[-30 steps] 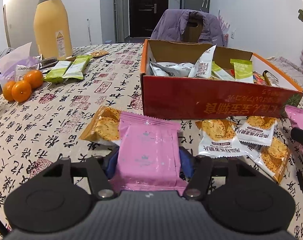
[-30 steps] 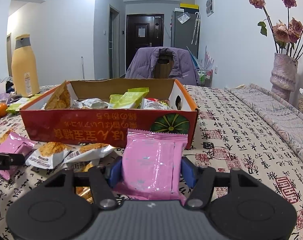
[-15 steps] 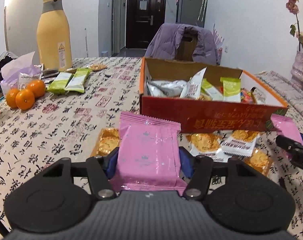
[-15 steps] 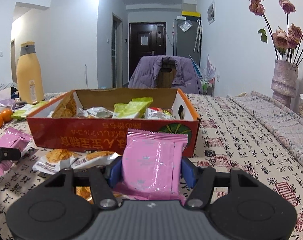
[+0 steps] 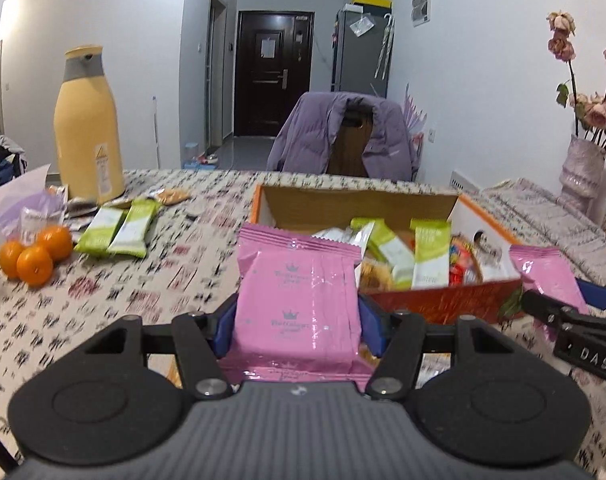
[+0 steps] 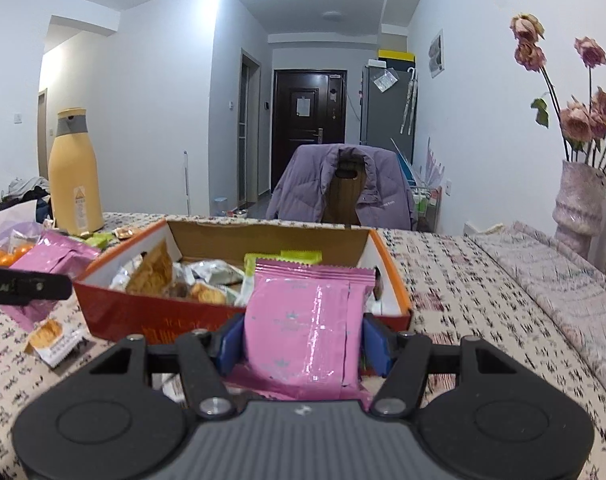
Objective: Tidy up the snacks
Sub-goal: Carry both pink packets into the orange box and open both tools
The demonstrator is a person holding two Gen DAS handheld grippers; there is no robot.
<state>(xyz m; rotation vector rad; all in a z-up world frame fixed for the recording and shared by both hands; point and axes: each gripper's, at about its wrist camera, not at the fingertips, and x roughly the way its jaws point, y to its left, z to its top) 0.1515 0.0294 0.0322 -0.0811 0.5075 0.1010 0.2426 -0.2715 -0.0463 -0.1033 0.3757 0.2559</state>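
The left gripper [image 5: 298, 322] is clenched on a pink packet [image 5: 297, 300], its blue pads [image 5: 223, 326] pressed to the packet's two sides at the centre of the left wrist view. The packet stands upright and carries a small crown mark with fine print too small to read. Behind it, right of centre, sits the red box [image 5: 443, 302] with an orange rim, holding green-and-white packets [image 5: 429, 254] and silver ones; the writing on them cannot be made out.

The right gripper [image 6: 303, 344] grasps a second pink packet [image 6: 307, 328] the same way — upright, low in the centre of the right wrist view, in front of the box [image 6: 115, 316]. In the left wrist view this gripper shows at the right edge, its finger [image 5: 583, 346] lettered "DAS".

At the upper left of both views stands a yellow flask [image 5: 89, 124] with a small warning label. Oranges [image 5: 35, 254] and two green packets [image 5: 115, 228] lie at the left on a tablecloth [image 5: 175, 280] printed with Chinese characters — here blurred.
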